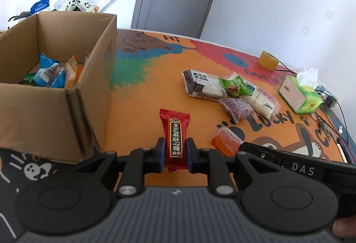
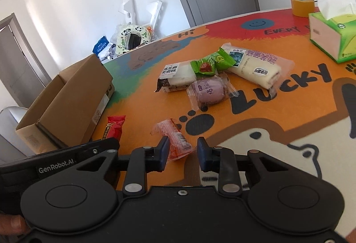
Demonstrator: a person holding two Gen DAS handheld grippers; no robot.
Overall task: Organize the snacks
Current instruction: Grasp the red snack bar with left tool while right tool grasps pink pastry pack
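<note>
On the counter (image 1: 142,91), covered by a bright orange cartoon-print mat, the largest item is an open brown cardboard box (image 1: 55,91) at the left side, with blue, white and orange snack packets lying loose on its floor. Far right sits a green tissue box (image 1: 300,94) with a white tissue sticking up, and beyond it a yellow roll of tape (image 1: 268,60). Mid-counter, a loose cluster of wrapped snacks lies touching and partly overlapping: a white and black-speckled rectangular cake pack (image 2: 175,78), a long white roll cake in clear wrap with purple print (image 2: 258,67), a round purple pastry in clear film (image 2: 209,89), and two small green candy wrappers (image 2: 213,63) resting on top of them. Left gripper (image 1: 175,151) holds a red candy bar wrapper with a black label of gold characters (image 1: 174,138), pads pressed on both sides of its lower half, the packet standing upright just right of the box's near corner. Right gripper (image 2: 181,150) has its jaws narrow; a small orange-red clear-wrapped candy (image 2: 175,140) lies between them, against the left pad, with a gap showing before the right pad. A fingertip shows at the lower edge of each wrist view.
</note>
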